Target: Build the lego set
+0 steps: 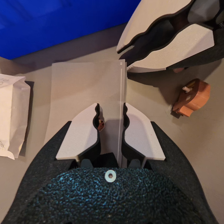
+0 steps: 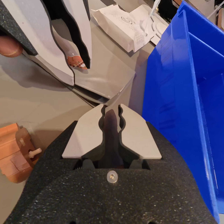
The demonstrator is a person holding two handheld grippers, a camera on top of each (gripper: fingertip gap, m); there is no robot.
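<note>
A translucent grey plastic bag [image 1: 84,84] runs between the fingers of my left gripper [image 1: 111,105], which is shut on it and holds it above the table. A small brown flex circuit [image 1: 101,124] sits inside the bag by the left pad. In the right wrist view the left gripper [image 2: 80,75] holds the bag [image 2: 103,78] with the circuit [image 2: 75,62] showing between its fingers. My right gripper [image 2: 111,106] is shut on the corner of one layer of the bag, pulled away from the other layer so the mouth gapes. It also shows in the left wrist view [image 1: 123,60] at the bag's far right corner.
A blue plastic bin [image 2: 181,97] stands close on the right, also seen in the left wrist view [image 1: 48,24]. An orange plastic part [image 1: 192,98] lies on the grey table [image 1: 145,97]. A white paper pouch [image 1: 12,109] lies at the left. A person's thumb [image 2: 9,47] rests on the left gripper. Spacing between my two grippers at the tips: around 7 cm.
</note>
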